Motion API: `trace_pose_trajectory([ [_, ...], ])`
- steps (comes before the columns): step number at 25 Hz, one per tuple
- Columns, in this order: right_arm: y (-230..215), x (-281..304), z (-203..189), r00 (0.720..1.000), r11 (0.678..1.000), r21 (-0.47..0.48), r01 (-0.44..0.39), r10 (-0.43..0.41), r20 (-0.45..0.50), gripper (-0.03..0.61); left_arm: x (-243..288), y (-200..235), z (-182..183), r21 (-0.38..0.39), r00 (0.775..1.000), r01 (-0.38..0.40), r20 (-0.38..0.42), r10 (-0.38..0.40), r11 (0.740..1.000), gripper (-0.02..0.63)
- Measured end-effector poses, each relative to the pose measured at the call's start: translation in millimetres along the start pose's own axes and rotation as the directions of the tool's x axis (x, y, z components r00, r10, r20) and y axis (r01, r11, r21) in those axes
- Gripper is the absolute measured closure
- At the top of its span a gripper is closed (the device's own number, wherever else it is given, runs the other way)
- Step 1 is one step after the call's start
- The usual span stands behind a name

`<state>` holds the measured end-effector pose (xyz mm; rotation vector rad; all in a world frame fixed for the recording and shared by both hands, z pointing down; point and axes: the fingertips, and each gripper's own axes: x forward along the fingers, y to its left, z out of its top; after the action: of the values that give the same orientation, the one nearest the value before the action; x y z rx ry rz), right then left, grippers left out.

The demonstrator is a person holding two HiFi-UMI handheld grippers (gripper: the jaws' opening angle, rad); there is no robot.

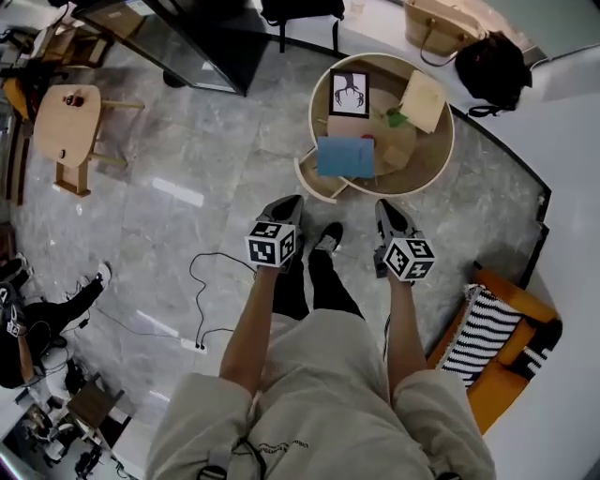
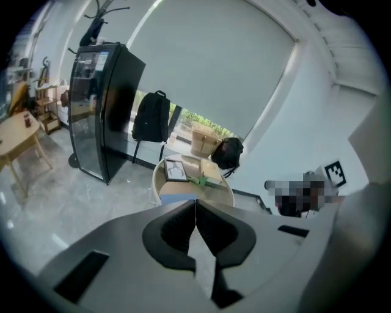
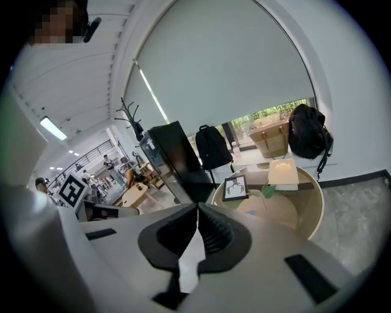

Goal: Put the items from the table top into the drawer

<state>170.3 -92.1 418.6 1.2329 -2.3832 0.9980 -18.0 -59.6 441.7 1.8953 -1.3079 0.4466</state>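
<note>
A round wooden table (image 1: 451, 141) stands ahead of me on the grey floor. On it are a black-framed picture (image 1: 350, 94), a beige card (image 1: 424, 100), a green leaf (image 1: 397, 119) and a flat blue item (image 1: 345, 157). A drawer (image 1: 314, 180) sticks out at the table's near left side. My left gripper (image 1: 292, 202) and right gripper (image 1: 383, 206) hover short of the table, both shut and empty. The left gripper view shows shut jaws (image 2: 195, 205) below the table (image 2: 160, 188). The right gripper (image 3: 197, 211) points at the picture (image 3: 234, 187) and card (image 3: 283, 173).
A black glass-fronted cabinet (image 1: 187, 37) stands far left, with a small wooden table (image 1: 67, 122) beside it. A black backpack (image 1: 492, 66) and a woven bag (image 1: 441, 23) lie behind the round table. An orange chair with a striped cushion (image 1: 497, 337) is at my right. A cable (image 1: 202, 300) runs over the floor.
</note>
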Motion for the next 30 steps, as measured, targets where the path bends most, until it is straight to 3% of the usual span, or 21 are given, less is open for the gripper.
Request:
trace_pose_trajectory([
  [2, -8.5, 16.3, -17.2, 0.999, 1.000, -0.017, 0.003, -0.004, -0.039, 0.545, 22.5, 8.0, -12.3, 0.099, 0.998, -0.014, -0.060, 0.020, 0.995, 0.592],
  [4, -18.5, 33.2, -35.4, 0.997, 0.999, -0.032, 0.012, -0.014, -0.073, 0.545, 48.1, 14.7, -25.9, 0.137, 0.995, 0.009, -0.096, 0.005, 0.990, 0.592],
  [7, -27.7, 59.3, -60.6, 0.996, 0.999, -0.012, 0.031, -0.032, -0.088, 0.545, 83.3, 37.3, -43.8, 0.137, 0.993, 0.037, -0.119, -0.021, 0.990, 0.592],
  [10, -29.6, 83.4, -90.6, 0.995, 0.999, 0.036, 0.018, -0.014, -0.099, 0.545, 109.5, 68.6, -62.3, 0.118, 0.992, 0.012, -0.128, 0.003, 0.993, 0.592],
  [14, -37.1, 110.7, -118.3, 0.997, 0.976, 0.212, 0.048, -0.032, -0.077, 0.545, 131.2, 76.2, -88.8, 0.075, 0.993, -0.009, -0.119, 0.018, 0.997, 0.592],
  [16, -25.9, 128.2, -129.0, 0.997, 0.967, 0.253, 0.033, -0.015, -0.072, 0.545, 132.0, 76.2, -110.2, 0.031, 0.992, -0.016, -0.126, 0.019, 0.999, 0.592],
  [21, -23.9, 159.9, -131.4, 0.996, 0.987, 0.159, -0.029, 0.041, -0.076, 0.545, 161.0, 84.5, -139.4, 0.002, 0.989, -0.010, -0.146, 0.010, 1.000, 0.592],
  [26, -58.8, 180.8, -139.5, 0.995, 0.997, 0.069, -0.043, 0.049, -0.089, 0.545, 212.0, 101.9, -140.6, 0.084, 0.990, 0.011, -0.139, 0.001, 0.996, 0.592],
  [30, -73.7, 199.4, -153.2, 0.994, 0.998, 0.042, -0.055, 0.058, -0.093, 0.545, 250.5, 119.6, -143.6, 0.082, 0.991, 0.007, -0.133, 0.003, 0.997, 0.592],
])
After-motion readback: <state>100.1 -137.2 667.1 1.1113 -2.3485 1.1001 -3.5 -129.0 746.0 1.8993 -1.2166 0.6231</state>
